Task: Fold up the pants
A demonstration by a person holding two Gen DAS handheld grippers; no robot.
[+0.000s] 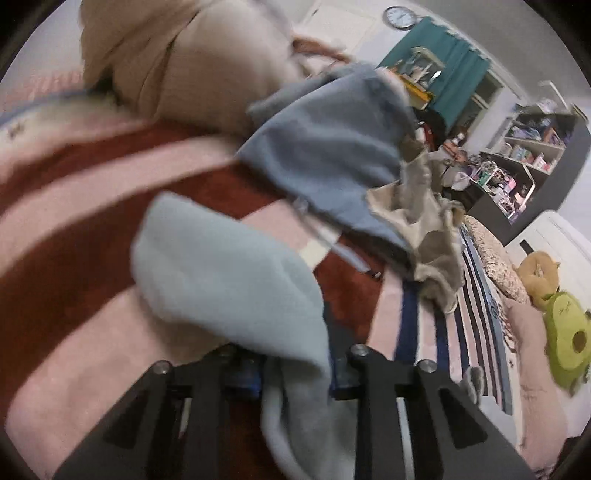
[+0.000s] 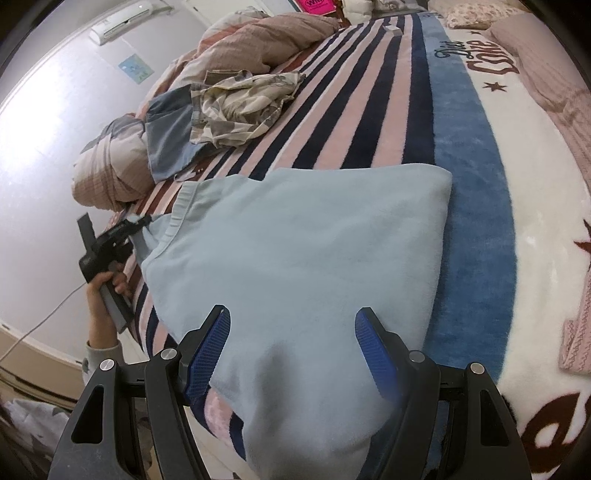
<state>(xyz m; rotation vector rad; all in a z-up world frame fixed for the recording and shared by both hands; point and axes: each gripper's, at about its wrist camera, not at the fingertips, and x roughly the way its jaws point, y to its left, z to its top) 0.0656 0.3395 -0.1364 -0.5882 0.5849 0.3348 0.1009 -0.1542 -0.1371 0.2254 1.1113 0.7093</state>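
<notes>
Room: white walls, a round wall clock [image 1: 400,16], cluttered grey shelving [image 1: 532,147].
Bed: striped pink, navy and blue fleece blanket [image 2: 369,110].
Pants: pale blue soft fleece pants [image 2: 295,251] lying folded on the blanket.
Left gripper [image 2: 142,221]: fingers pinching the pants' waistband corner.
Right gripper [image 2: 291,328]: fingers spread over the pants.

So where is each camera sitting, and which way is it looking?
Left wrist: sits on the left gripper, looks across the bed toward shelves; its black fingers clamp the light blue pants.
Right wrist: sits on the right gripper, looks up the striped blanket; its blue pads straddle the pants, and the left hand shows.
Shared: pants, patterned cloth.
</notes>
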